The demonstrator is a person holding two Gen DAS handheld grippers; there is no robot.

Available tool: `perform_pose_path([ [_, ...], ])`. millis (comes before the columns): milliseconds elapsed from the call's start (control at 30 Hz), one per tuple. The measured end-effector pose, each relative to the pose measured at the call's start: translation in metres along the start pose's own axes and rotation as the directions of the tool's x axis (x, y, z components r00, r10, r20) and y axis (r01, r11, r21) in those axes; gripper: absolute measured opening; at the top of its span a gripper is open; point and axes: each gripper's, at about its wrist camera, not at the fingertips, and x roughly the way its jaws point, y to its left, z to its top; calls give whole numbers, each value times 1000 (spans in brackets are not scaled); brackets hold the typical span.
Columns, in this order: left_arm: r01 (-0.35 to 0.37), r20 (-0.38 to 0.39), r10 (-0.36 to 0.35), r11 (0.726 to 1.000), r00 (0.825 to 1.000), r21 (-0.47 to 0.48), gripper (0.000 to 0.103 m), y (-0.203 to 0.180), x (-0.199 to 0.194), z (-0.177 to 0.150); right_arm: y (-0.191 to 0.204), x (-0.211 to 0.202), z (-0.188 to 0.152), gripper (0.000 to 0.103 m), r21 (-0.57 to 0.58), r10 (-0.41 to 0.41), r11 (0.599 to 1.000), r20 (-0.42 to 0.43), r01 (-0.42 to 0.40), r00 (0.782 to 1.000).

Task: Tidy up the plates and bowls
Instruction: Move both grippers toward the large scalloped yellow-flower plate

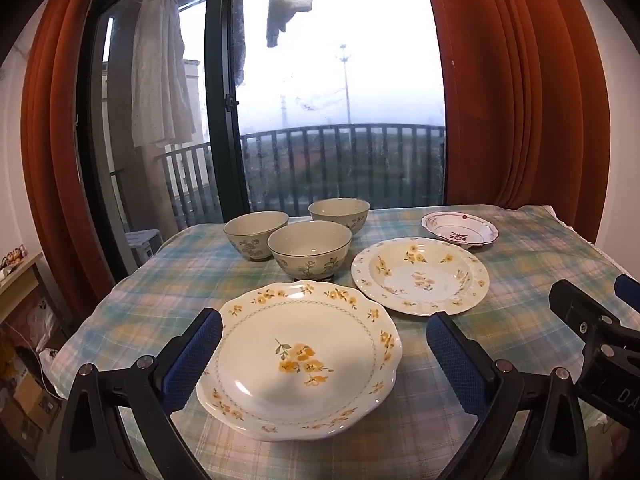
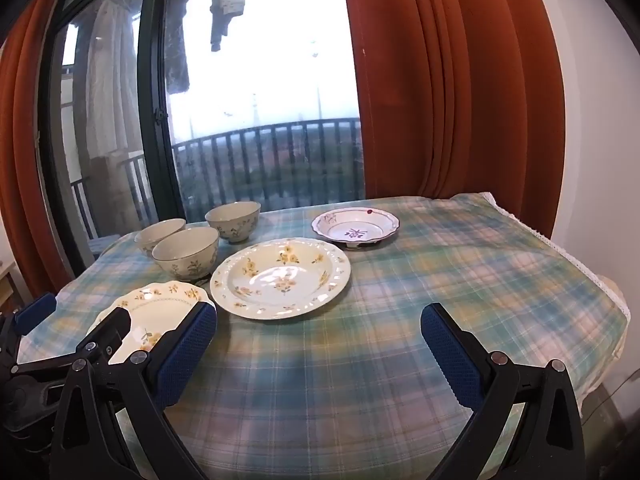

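Observation:
Three grey floral bowls [image 1: 309, 249] [image 2: 186, 252] stand at the back left of the table. A scalloped yellow-flower plate [image 1: 300, 360] [image 2: 160, 304] lies nearest. A round yellow-flower deep plate [image 1: 420, 276] [image 2: 280, 276] lies in the middle. A small white dish with a purple motif [image 1: 460, 229] [image 2: 355, 227] sits at the back. My left gripper [image 1: 324, 356] is open, its jaws wide over the scalloped plate, not touching it. My right gripper [image 2: 318, 352] is open and empty above bare tablecloth, right of the scalloped plate.
The table wears a plaid cloth [image 2: 460, 280] with a lace edge at the right. Orange curtains [image 1: 520, 100] and a glass balcony door [image 1: 340, 120] stand behind. A low shelf with clutter [image 1: 20, 280] is at the left. The right gripper's body [image 1: 600, 332] shows beside the left one.

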Motion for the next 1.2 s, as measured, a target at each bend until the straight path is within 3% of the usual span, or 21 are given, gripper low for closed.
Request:
perform_pose_path([
  [567, -28, 7, 28, 999, 1000, -28, 103, -2, -2, 0, 3, -2, 2, 103, -57, 1, 998, 0, -1, 1000],
  [1200, -23, 1, 23, 999, 1000, -36, 102, -1, -4, -1, 0, -2, 0, 103, -28, 17, 999, 31, -16, 999],
])
